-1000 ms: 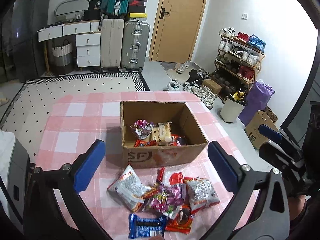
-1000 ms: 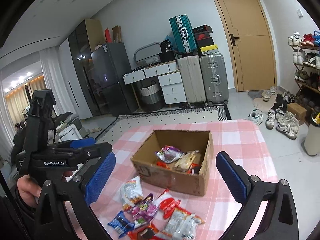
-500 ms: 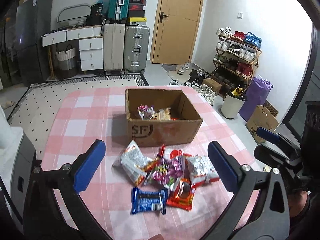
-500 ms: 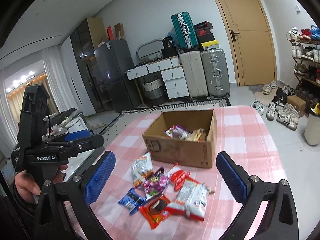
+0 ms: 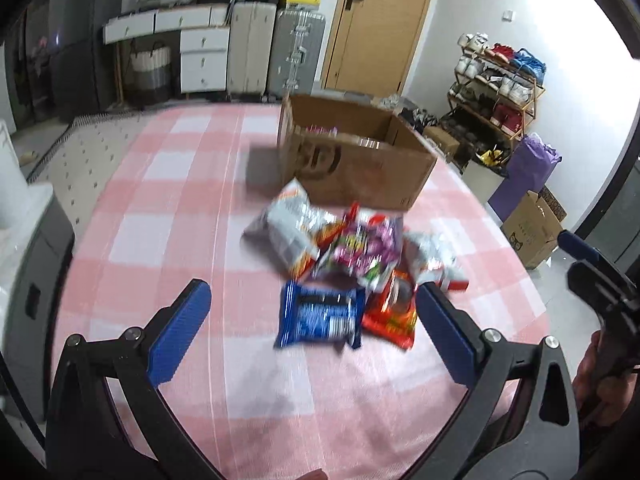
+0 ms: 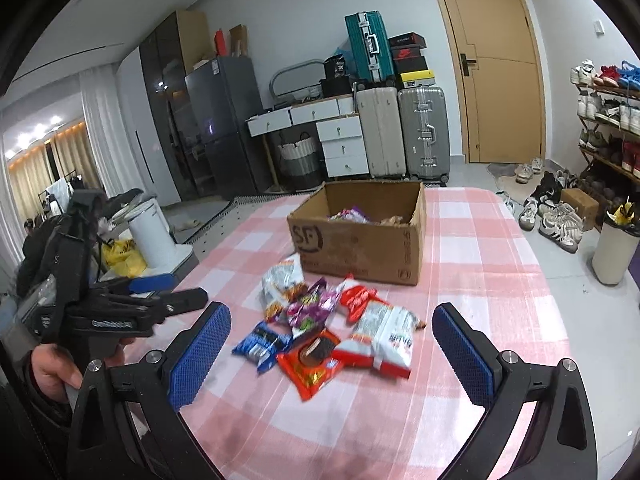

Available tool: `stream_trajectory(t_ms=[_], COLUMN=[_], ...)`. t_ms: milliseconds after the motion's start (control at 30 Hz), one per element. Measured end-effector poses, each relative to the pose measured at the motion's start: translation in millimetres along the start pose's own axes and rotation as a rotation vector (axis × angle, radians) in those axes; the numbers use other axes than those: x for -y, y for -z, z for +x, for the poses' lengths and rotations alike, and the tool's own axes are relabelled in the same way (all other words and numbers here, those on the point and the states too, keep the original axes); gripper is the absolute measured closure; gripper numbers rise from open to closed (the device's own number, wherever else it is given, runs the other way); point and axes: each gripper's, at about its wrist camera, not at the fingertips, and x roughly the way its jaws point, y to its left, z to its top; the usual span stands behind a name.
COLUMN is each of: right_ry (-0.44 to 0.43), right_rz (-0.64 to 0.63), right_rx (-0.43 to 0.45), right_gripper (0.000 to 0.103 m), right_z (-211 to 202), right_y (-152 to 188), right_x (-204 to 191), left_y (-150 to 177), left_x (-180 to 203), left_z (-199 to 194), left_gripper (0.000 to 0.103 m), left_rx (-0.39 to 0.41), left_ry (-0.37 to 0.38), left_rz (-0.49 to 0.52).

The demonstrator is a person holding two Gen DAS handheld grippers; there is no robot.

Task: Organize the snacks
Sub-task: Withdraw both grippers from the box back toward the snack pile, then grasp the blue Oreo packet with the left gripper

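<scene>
Both claws are apart and hold nothing; left claw (image 5: 308, 332) hangs over the near desk with its blue pads (image 5: 180, 332) wide, the blue pack (image 5: 320, 320) lying between the fingertips in that view but well below them on the cloth; right claw (image 6: 330, 354) likewise spread, pads (image 6: 200, 354) either side of the snack pile in its view, not touching any of it; snacks sit loose on the pink check desk (image 6: 480, 280) just in front of the box (image 6: 360, 240): silver bag (image 6: 280, 280) nearest the box's left front corner, purple bag (image 6: 312, 308) beside it, red pack (image 6: 358, 298) close to the box front, white-and-red bag (image 6: 384, 336) to the right, orange pack (image 6: 312, 364) with a round dark cookie picture nearest the claws, blue pack (image 6: 260, 344) at the left edge of the pile; packs overlap each other in the middle of the heap; box is open-topped cardboard with "SF" on the front, some wrappers (image 6: 348, 216) visible inside over the rim, exact contents can't be told; left-wrist view is motion-blurred, so the box (image 5: 352, 168) and pile there read soft; left gripper body shows at left of the right view, held in a hand (image 6: 52, 368).
</scene>
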Motion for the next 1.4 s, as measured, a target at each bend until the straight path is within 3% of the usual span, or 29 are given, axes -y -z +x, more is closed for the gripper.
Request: stream_trajectory(t_ms=[433, 833, 1267, 1367, 1400], right_ry=[0.02, 0.016, 0.009, 0.009, 0.008], right_rz=[0.03, 0.074, 0.116, 0.121, 0.124], right_rx=[-0.033, -0.091, -0.113, -0.112, -0.113], right_gripper=[0.0, 0.001, 0.001, 0.001, 0.001], right_z=[2.9, 32.0, 41.5, 40.0, 39.9], right_y=[35.8, 49.3, 60.4, 63.1, 63.6], right_x=[4.0, 19.7, 33.2, 35.6, 36.4], left_y=[30.1, 28.7, 12.4, 12.8, 12.6], left_x=[0.2, 3.4, 0.9, 0.3, 1.0], left_z=[53.8, 107.9, 147.1, 151.0, 150.6], left_gripper=[0.001, 0.001, 0.002, 0.017, 0.034], left_rx=[-0.106, -0.193, -0.205, -0.21, -0.205], left_ry=[-0.021, -0.035, -0.033, -0.011, 0.006], left_rz=[0.0, 0.014, 0.012, 0.005, 0.004])
